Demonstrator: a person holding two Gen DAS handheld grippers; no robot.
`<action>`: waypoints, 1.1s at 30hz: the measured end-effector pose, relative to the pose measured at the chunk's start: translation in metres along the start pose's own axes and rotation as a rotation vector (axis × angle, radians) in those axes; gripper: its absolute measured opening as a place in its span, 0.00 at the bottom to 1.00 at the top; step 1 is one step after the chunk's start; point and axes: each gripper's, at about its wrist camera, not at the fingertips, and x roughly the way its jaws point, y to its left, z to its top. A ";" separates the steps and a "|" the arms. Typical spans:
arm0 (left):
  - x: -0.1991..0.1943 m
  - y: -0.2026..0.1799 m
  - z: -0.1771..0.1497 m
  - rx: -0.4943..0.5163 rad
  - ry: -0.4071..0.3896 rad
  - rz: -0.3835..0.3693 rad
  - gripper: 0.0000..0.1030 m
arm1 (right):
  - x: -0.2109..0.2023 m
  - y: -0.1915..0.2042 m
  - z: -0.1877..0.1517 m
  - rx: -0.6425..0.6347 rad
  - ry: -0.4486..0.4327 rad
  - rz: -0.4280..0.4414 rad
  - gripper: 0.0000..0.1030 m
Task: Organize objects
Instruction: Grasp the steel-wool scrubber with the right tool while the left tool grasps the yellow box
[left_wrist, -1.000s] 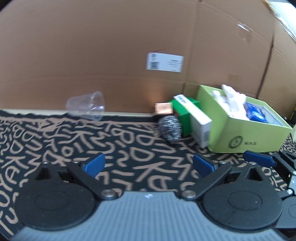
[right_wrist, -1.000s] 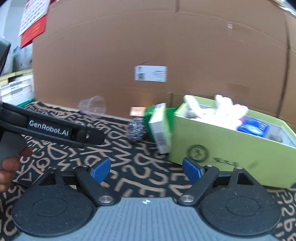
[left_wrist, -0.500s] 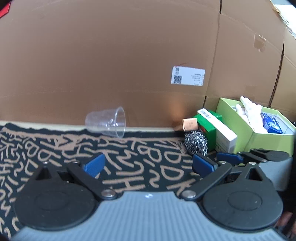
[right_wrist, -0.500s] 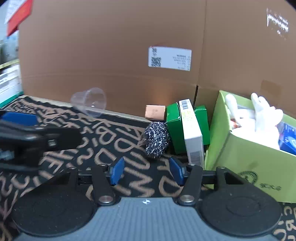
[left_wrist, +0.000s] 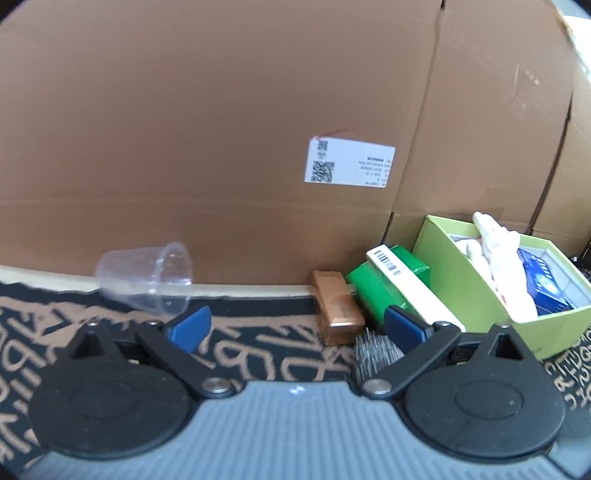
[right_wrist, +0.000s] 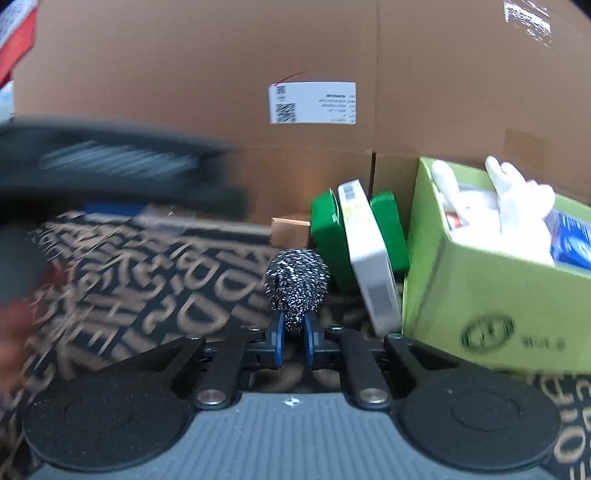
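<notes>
Two grippers: one pinching, one spread.
Right gripper (right_wrist: 293, 341): its blue pads have just been closing and now pinch the near end of the steel wool scrubber (right_wrist: 296, 284), which sits between them on the patterned mat (right_wrist: 177, 295).
Left gripper (left_wrist: 295, 325): jaws spread wide with nothing between them, held over the mat; in the right wrist view it is a blurred dark shape at the left.
Scrubber's neighbours: a small copper-coloured box (left_wrist: 338, 308) lies just behind it, and a green box (right_wrist: 323, 236) with a white box (right_wrist: 369, 258) leaning against it stands just to its right.
Lime-green box (right_wrist: 498, 295): open-topped, just right of the white box, holding white gloves (right_wrist: 509, 199) and a blue packet (right_wrist: 570, 240).
Clear plastic cup (left_wrist: 147, 277): on its side at the mat's far edge, well apart from the scrubber, beyond the left gripper's left finger.
Backdrop: a cardboard wall (left_wrist: 221, 129) bearing a white label (left_wrist: 349, 166).
</notes>
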 end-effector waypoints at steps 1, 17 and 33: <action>0.008 -0.003 0.002 0.006 0.008 -0.003 0.96 | -0.006 -0.001 -0.005 0.002 0.003 0.008 0.13; 0.034 -0.027 0.006 0.027 0.039 -0.114 0.64 | -0.064 -0.009 -0.044 0.081 -0.006 0.092 0.14; 0.061 -0.034 0.010 -0.052 0.105 -0.173 0.55 | -0.064 -0.014 -0.049 0.102 0.005 0.093 0.14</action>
